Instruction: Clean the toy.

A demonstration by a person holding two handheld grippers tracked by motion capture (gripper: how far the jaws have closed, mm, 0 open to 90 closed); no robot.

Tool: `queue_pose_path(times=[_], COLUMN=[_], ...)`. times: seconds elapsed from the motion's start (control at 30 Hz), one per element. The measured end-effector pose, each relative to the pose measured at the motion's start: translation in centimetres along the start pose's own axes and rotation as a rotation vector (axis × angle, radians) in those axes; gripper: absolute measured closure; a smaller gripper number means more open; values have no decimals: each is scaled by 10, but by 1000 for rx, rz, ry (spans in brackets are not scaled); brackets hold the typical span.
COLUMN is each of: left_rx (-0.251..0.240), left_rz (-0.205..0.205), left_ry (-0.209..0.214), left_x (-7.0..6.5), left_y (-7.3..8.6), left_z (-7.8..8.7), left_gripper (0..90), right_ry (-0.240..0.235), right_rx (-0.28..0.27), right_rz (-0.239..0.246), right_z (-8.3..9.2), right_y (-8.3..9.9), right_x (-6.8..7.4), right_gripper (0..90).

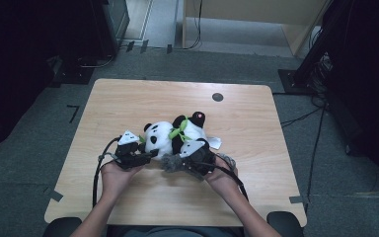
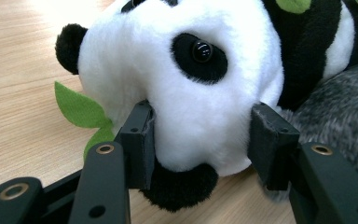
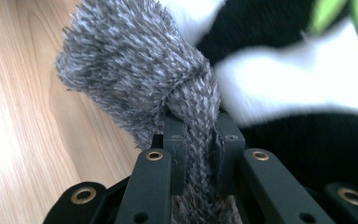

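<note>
At table centre: left fingers (image 2: pixel 200 140) squeeze panda head (image 2: pixel 186 88); right fingers (image 3: pixel 199 149) pinch grey scarf (image 3: pixel 135 74).

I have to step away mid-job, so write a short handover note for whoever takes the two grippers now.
Left gripper: jaws closed on the toy panda's muzzle, holding its head at the table.
Right gripper: shut on a strip of the grey fuzzy scarf, next to the panda's body.
Done: both grips are secure; panda lies on its side mid-table.
Left: the scarf is not yet around the panda; probably wrap or move it next.
</note>
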State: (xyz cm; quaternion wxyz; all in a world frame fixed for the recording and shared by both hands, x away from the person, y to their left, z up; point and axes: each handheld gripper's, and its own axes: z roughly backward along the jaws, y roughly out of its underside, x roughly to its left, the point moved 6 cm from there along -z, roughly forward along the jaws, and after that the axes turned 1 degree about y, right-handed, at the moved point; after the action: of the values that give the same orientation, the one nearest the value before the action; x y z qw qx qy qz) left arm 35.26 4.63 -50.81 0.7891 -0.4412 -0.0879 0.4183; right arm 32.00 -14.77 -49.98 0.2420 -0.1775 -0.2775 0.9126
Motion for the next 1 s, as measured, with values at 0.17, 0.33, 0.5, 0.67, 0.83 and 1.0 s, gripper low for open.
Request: queue_pose_path(times=[0.17, 0.33, 0.5, 0.67, 0.83, 1.0], left_rx=[1, 1, 2, 3, 2, 0], left_rz=[-2, -2, -5, -6, -5, -8], left_ry=[0, 2, 1, 1, 1, 0], left_x=[0, 0, 0, 0, 0, 0], left_y=[0, 0, 0, 0, 0, 0], left_z=[0, 0, 0, 0, 0, 0], left_gripper=[483, 484, 483, 484, 483, 482], right_ry=[5, 2, -1, 15, 27, 53], right_rx=[-13, -24, -16, -8, -13, -38], right_rz=[-41, -95, -143, -200, -247, -317], right_z=[12, 22, 29, 36, 43, 49], right_y=[16, 31, 44, 56, 64, 74], right_x=[-10, -21, -34, -50, -62, -82], right_gripper=[793, 790, 781, 788, 795, 795])
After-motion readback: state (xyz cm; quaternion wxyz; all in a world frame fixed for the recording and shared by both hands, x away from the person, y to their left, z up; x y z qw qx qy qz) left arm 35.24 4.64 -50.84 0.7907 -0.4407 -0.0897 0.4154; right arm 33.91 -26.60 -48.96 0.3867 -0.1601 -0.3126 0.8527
